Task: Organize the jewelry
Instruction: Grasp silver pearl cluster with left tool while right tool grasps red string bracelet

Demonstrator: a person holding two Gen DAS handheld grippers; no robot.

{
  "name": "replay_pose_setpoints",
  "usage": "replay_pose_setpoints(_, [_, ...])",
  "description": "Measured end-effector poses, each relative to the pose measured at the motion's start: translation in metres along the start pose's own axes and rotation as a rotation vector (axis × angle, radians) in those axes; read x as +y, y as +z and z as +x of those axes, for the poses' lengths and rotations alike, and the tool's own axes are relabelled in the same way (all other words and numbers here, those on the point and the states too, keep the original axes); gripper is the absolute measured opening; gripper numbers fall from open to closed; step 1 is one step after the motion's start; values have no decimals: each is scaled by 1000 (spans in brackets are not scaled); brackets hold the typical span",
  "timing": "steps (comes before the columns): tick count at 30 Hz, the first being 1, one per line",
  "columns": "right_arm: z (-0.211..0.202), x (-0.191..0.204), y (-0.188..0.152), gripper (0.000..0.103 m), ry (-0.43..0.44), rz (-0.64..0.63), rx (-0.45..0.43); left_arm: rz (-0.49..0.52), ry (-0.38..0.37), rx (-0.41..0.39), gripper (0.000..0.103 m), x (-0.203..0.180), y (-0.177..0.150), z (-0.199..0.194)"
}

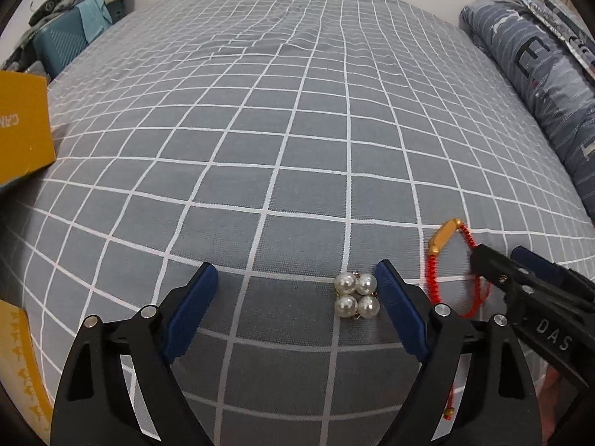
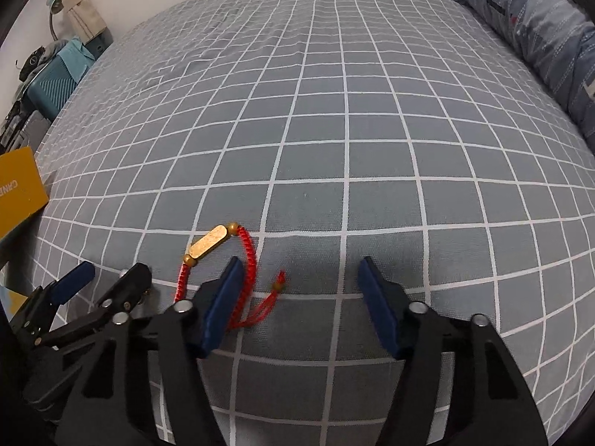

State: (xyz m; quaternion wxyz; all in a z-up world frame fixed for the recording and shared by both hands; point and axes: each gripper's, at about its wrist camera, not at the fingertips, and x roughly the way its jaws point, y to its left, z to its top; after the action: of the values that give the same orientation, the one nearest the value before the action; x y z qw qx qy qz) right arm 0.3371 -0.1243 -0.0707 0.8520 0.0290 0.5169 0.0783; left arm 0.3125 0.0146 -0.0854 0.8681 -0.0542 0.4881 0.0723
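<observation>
A cluster of white pearl earrings (image 1: 356, 295) lies on the grey checked bedsheet (image 1: 297, 130), just inside the right finger of my left gripper (image 1: 297, 278), which is open and empty. A red cord bracelet with a gold bar (image 1: 448, 260) lies to the right of the pearls. In the right wrist view the bracelet (image 2: 223, 260) lies partly under the left finger of my right gripper (image 2: 301, 271), which is open and empty. The right gripper also shows in the left wrist view (image 1: 502, 264), and the left gripper in the right wrist view (image 2: 108, 278).
A yellow box (image 1: 22, 126) sits at the bed's left edge, also seen in the right wrist view (image 2: 18, 189). A rolled blue quilt (image 1: 539, 74) lies along the right side. A teal suitcase (image 1: 63, 37) stands beyond the bed's far left.
</observation>
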Motion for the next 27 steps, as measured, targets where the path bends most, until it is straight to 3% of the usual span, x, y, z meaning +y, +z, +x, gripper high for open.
replay_pose_setpoints(3, [0,1,0,47,-14,-18,0,16,27,-3,79,-2,-1,1])
replay_pose_setpoints(11, [-2,2,-3,24,-33,-42,4,25,63,-1,46,2,-2,-3])
replay_pose_setpoints(13, [-3,3,-4,16,-33,-52,6,37,70,1,23,1,-2,-3])
replay_pose_setpoints(18, [-4,2,-4,5,-23,-56,8,40,59,-3,22,2,-2,-6])
replay_pose_setpoints(27, [-10,-1,-1,5,-20,-41,-11,39,60,-16,22,5,-1,-13])
